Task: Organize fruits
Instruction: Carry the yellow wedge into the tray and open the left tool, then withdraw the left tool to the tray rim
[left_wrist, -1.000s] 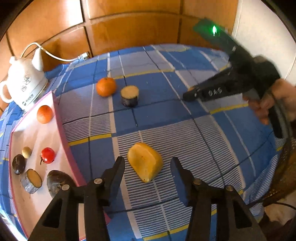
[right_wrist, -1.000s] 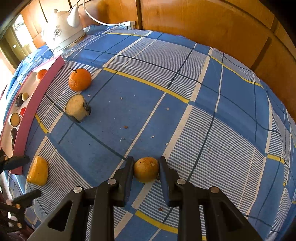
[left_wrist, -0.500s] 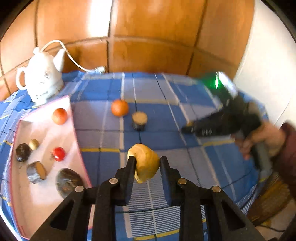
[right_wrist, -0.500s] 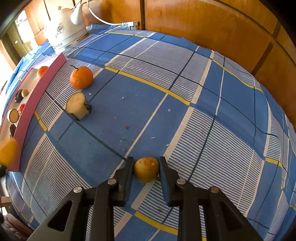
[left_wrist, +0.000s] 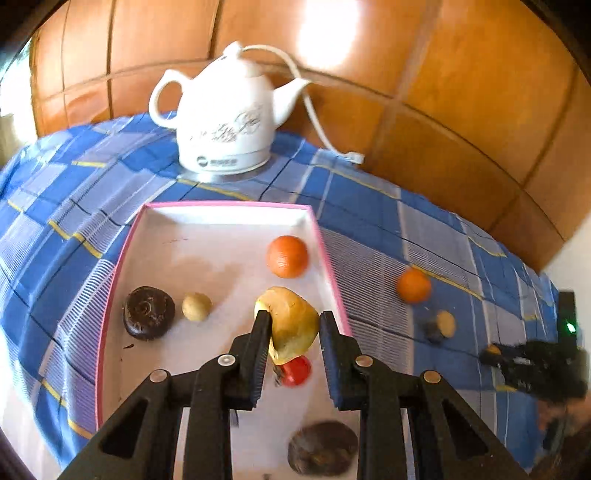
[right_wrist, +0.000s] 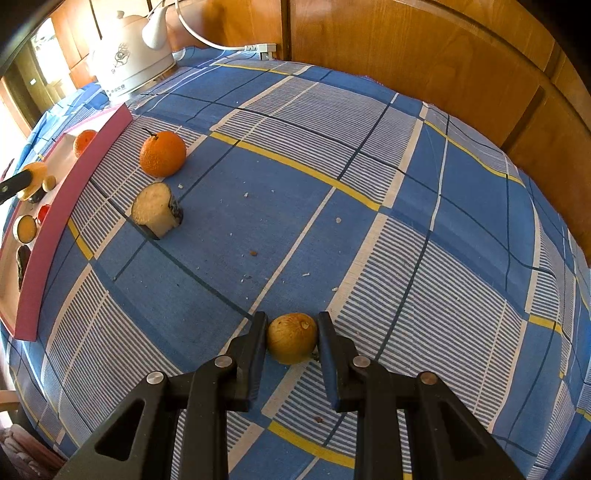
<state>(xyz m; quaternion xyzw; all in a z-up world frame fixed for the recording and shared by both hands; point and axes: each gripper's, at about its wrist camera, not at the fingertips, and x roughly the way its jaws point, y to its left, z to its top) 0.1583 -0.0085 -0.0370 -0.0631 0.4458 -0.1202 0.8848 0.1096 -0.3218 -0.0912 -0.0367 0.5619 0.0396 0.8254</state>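
My left gripper (left_wrist: 293, 325) is shut on a yellow fruit piece (left_wrist: 291, 323), held above the pink-rimmed white tray (left_wrist: 229, 208). In the tray lie an orange fruit (left_wrist: 287, 256), a dark round fruit (left_wrist: 149, 312), a small tan ball (left_wrist: 197, 306), a red fruit (left_wrist: 295, 371) and a dark lump (left_wrist: 322, 448). My right gripper (right_wrist: 291, 338) is shut on a small yellow-brown round fruit (right_wrist: 291, 338) that rests on the blue checked cloth. An orange (right_wrist: 162, 153) and a cut pale chunk with dark skin (right_wrist: 157, 214) lie on the cloth left of it.
A white electric kettle (left_wrist: 225, 122) with its cord stands behind the tray, against the wooden wall panels (left_wrist: 443, 92). The pink tray wall (right_wrist: 55, 221) runs along the left in the right wrist view. Crumbs dot the cloth (right_wrist: 369, 240).
My left gripper closed on the yellow fruit piece, lifted it off the cloth and swung left over the tray, rolling as it went. The right gripper stayed still on its fruit.
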